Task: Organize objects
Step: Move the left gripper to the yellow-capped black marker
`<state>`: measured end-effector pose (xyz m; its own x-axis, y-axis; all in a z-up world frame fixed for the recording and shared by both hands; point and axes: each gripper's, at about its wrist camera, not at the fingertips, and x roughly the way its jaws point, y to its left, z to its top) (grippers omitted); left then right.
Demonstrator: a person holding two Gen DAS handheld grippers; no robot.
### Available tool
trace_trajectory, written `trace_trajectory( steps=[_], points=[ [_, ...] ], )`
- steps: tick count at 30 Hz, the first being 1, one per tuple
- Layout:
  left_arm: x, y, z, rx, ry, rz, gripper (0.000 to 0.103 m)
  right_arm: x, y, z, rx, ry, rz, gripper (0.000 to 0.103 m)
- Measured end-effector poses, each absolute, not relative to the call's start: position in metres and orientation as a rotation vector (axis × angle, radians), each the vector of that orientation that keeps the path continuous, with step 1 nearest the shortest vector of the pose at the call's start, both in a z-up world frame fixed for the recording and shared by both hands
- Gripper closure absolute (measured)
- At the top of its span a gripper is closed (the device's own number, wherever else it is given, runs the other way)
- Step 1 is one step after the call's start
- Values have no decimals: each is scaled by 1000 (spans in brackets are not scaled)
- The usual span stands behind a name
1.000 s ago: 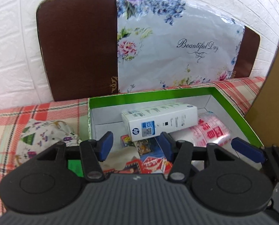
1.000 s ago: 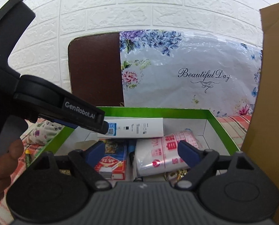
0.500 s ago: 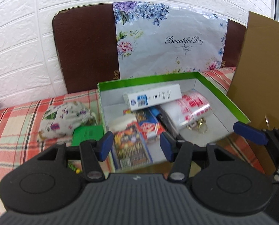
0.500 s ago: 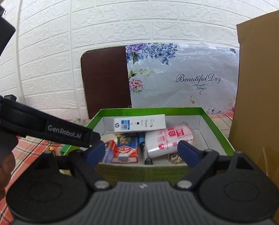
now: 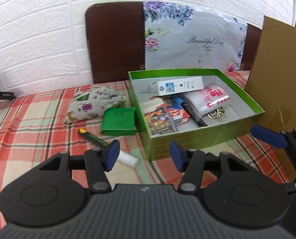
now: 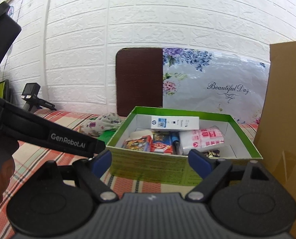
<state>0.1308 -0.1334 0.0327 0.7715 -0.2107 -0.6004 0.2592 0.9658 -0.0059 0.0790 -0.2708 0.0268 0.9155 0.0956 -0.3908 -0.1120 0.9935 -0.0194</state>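
A green box [image 5: 205, 139] stands on the plaid cloth and holds a white HP carton [image 5: 176, 85], a red-and-white packet [image 5: 207, 99], card packs [image 5: 160, 119] and a key ring [image 5: 217, 115]. It also shows in the right wrist view [image 6: 148, 167]. Left of the box lie a floral pouch [image 5: 92, 104], a small green box [image 5: 119, 121], a green-and-black pen [image 5: 92, 138] and a white tube [image 5: 127, 159]. My left gripper [image 5: 144, 157] is open and empty, held back from the box. My right gripper [image 6: 150, 162] is open and empty, in front of the box.
A brown cardboard sheet [image 5: 275, 75] stands right of the box. A dark board with a floral poster [image 5: 191, 39] leans on the white brick wall behind. A black device [image 6: 31, 97] sits at the far left.
Both grippers have pulled back and up from over the box. More of the cloth and the loose items left of the box came into view.
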Motion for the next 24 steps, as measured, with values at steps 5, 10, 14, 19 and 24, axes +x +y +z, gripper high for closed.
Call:
trace_trajectory(
  steps=[5, 10, 14, 19, 24],
  points=[
    [123, -118, 33, 66, 633, -233, 45, 73, -257, 26, -63, 407, 129, 16],
    [120, -104, 31, 52, 639, -212, 45, 69, -245, 28, -82, 406, 145, 16],
    [118, -94, 27, 44, 645, -191, 45, 67, -236, 27, -93, 411, 159, 16],
    [117, -79, 24, 36, 650, -164, 45, 67, -225, 25, -107, 420, 180, 16],
    [119, -63, 18, 20, 666, -128, 45, 67, -212, 22, -128, 433, 205, 16]
  ],
)
